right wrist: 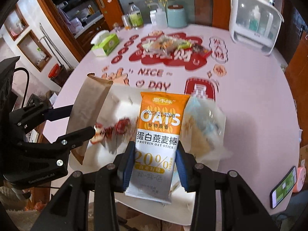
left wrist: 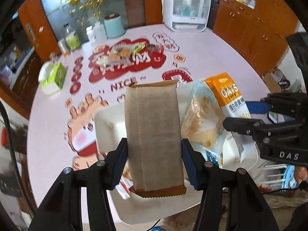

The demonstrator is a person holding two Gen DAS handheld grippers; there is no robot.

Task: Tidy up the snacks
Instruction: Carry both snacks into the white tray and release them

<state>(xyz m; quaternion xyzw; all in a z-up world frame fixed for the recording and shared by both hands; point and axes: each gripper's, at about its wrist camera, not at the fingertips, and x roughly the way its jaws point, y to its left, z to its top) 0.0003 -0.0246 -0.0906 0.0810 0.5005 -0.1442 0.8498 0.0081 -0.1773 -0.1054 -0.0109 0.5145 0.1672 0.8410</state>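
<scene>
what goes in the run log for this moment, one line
left gripper: shut on brown packet | right gripper: shut on oats packet | both over white bin

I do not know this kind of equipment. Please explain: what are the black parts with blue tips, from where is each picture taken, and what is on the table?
No robot here: a person holds a two-finger gripper in each hand, each with its own camera looking along the fingers. The left gripper is shut on a brown paper packet. The right gripper is shut on an orange OATS bar. Both hang over a white tray holding other snacks. On the pink table lie a snack pile, a green tissue box, and jars.
</scene>
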